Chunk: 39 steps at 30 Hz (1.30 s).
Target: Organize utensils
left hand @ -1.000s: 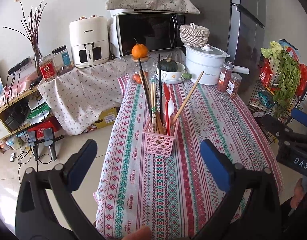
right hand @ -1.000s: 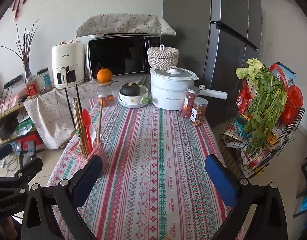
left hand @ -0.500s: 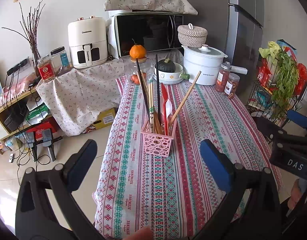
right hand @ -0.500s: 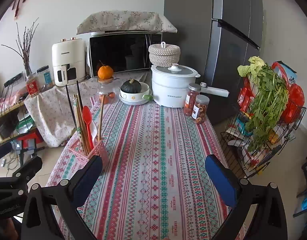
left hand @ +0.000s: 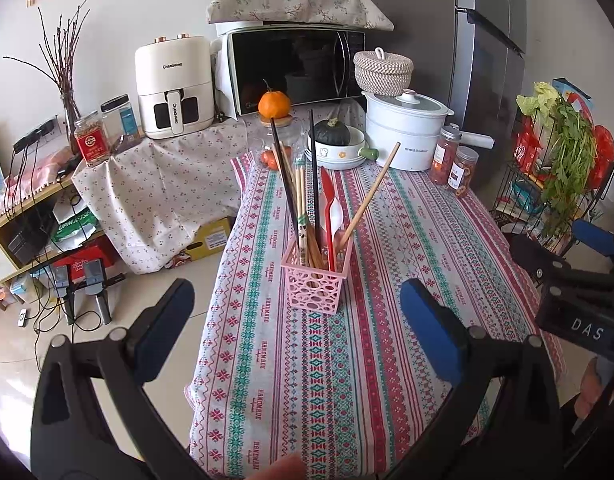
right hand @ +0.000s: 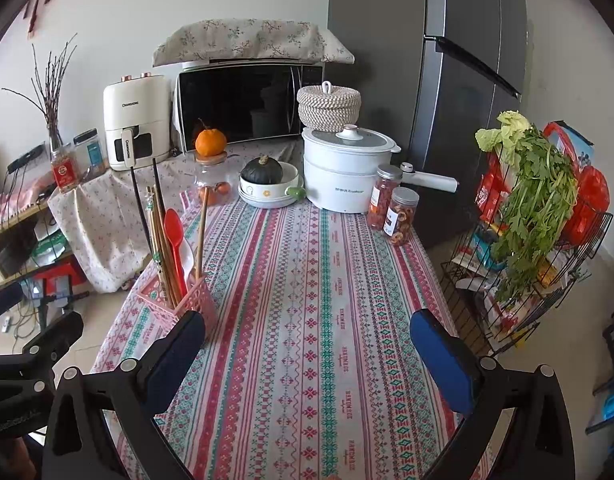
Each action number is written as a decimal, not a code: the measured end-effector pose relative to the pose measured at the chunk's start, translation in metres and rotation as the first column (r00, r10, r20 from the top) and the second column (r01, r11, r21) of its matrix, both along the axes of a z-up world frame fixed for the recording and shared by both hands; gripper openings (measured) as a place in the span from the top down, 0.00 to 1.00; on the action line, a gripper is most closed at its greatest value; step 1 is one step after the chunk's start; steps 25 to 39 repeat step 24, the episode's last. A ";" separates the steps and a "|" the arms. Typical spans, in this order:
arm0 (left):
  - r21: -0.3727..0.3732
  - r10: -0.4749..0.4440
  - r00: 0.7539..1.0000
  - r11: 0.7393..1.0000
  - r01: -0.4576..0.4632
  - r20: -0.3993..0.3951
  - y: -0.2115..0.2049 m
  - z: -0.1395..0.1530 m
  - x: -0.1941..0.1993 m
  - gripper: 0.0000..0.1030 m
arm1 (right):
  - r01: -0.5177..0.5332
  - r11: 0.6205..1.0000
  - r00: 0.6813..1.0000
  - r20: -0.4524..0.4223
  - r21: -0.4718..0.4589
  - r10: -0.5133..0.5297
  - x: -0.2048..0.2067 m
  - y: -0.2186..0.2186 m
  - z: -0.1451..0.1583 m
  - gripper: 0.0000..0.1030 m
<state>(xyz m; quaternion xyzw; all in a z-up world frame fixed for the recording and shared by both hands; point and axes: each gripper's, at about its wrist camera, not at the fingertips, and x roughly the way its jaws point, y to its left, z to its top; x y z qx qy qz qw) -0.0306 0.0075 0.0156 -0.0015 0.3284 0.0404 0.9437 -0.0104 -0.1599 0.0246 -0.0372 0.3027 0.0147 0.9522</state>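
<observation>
A pink lattice utensil basket (left hand: pixel 315 286) stands on the patterned tablecloth (left hand: pixel 407 240) near the table's left side. It holds black chopsticks (left hand: pixel 315 168), several wooden chopsticks (left hand: pixel 371 196), a red spoon (left hand: pixel 327 200) and a white spoon (left hand: pixel 337 212). My left gripper (left hand: pixel 295 294) hangs open just in front of the basket, with nothing between its blue pads. In the right wrist view the basket (right hand: pixel 187 300) sits beside the left fingertip of my open, empty right gripper (right hand: pixel 307 320), which is over the cloth's middle.
At the table's far end are a white pot (right hand: pixel 345 176), two jars (right hand: pixel 401 216), a bowl with a dark squash (right hand: pixel 269 186) and a glass jar topped by an orange (right hand: pixel 210 142). A wire rack with greens (right hand: pixel 527 216) stands on the right. Floor lies to the left.
Both views shifted only slightly. The basket and its utensils have not moved, and both grippers stay open and empty.
</observation>
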 end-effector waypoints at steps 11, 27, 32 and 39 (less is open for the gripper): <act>0.000 0.000 1.000 1.000 0.000 0.001 -0.001 0.000 -0.001 0.01 | 0.006 1.000 1.000 -0.003 -0.002 -0.006 0.001 -0.001 0.000 0.00; -0.012 -0.010 1.000 1.000 0.010 -0.011 -0.001 -0.002 0.002 0.01 | 0.004 1.000 1.000 -0.003 -0.001 -0.004 0.001 -0.002 0.000 0.00; -0.012 -0.010 1.000 1.000 0.010 -0.011 -0.001 -0.002 0.002 0.01 | 0.004 1.000 1.000 -0.003 -0.001 -0.004 0.001 -0.002 0.000 0.00; -0.012 -0.010 1.000 1.000 0.010 -0.011 -0.001 -0.002 0.002 0.01 | 0.004 1.000 1.000 -0.003 -0.001 -0.004 0.001 -0.002 0.000 0.00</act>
